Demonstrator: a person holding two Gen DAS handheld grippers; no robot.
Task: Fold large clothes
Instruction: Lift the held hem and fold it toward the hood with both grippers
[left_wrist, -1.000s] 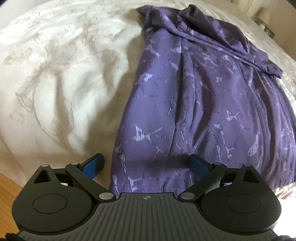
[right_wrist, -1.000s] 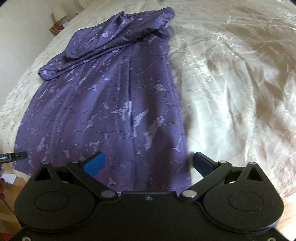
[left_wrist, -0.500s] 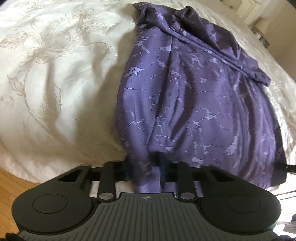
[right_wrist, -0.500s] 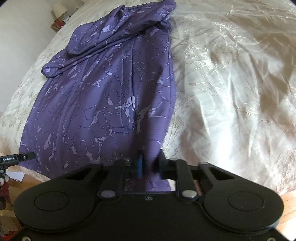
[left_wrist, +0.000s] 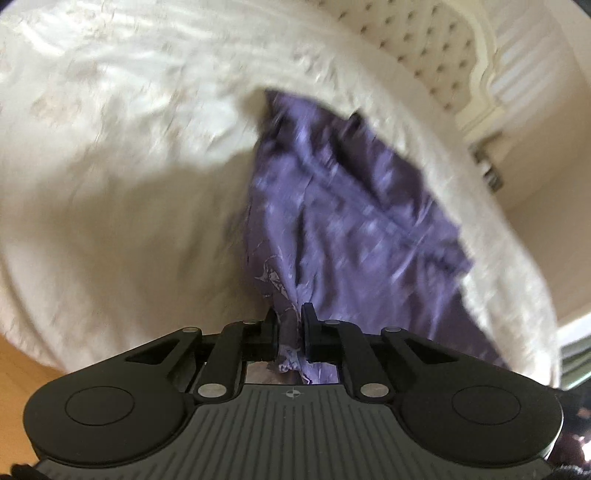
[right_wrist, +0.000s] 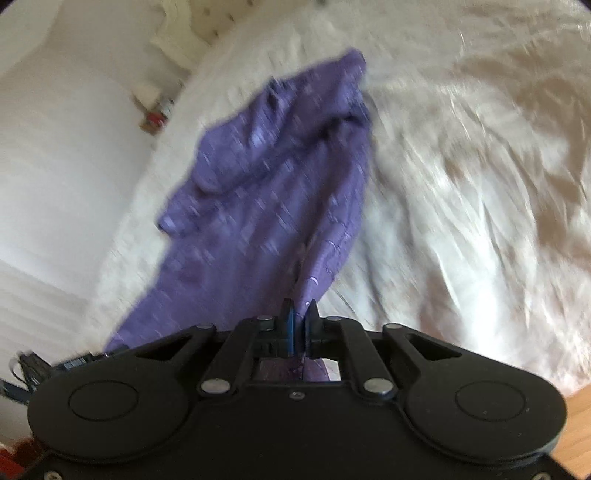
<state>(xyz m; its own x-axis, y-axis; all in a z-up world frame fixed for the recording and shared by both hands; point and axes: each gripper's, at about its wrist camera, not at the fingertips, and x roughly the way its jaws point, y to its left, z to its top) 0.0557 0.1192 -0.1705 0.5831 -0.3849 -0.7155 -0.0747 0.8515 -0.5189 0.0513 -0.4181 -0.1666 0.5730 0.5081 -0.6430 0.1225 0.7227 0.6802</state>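
Note:
A large purple garment (left_wrist: 351, 221) with a pale crackle print lies lengthwise on the cream bedspread (left_wrist: 110, 184). In the left wrist view my left gripper (left_wrist: 289, 314) has its jaws closing on the near left corner of the hem. The pads pinch the cloth, which is raised off the bed. In the right wrist view the same garment (right_wrist: 280, 184) stretches away, and my right gripper (right_wrist: 300, 308) is shut on its near right corner, also lifted. Both views are blurred by motion.
The bedspread (right_wrist: 461, 184) spreads wide on either side of the garment. A tufted cream headboard (left_wrist: 424, 48) stands at the far end. Small items on a bedside stand (right_wrist: 155, 114) sit by the wall. Wood floor (left_wrist: 18, 362) shows below the bed's near edge.
Both grippers went from wide open over the hem to pinched on its two near corners. Both have risen and tilted, pulling the near end of the garment up off the bed.

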